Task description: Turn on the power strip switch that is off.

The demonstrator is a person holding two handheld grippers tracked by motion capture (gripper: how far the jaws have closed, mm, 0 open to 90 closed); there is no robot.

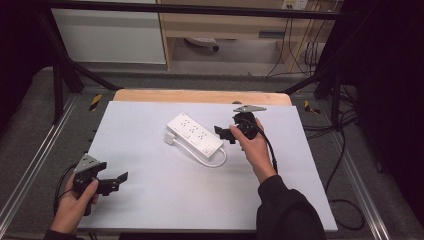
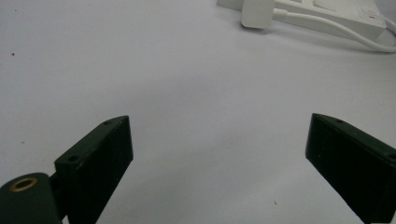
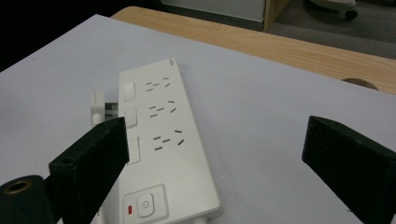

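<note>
The power strip [image 1: 195, 136] lies near the middle of the white table [image 1: 150, 200], turned at an angle, with its own white plug [image 1: 170, 137] resting loose beside its far-left end and the cable [image 1: 216, 161] curling at the near end. All its sockets look empty. The right gripper [image 1: 224, 134] hovers just beside the switch end, jaws spread wide and holding nothing. The left gripper [image 1: 118, 180] waits well apart at the near-left corner, also released and empty. I judge that the work is only at its start: nothing is grasped yet, and the plug is not yet picked up or pushed into any socket.
</note>
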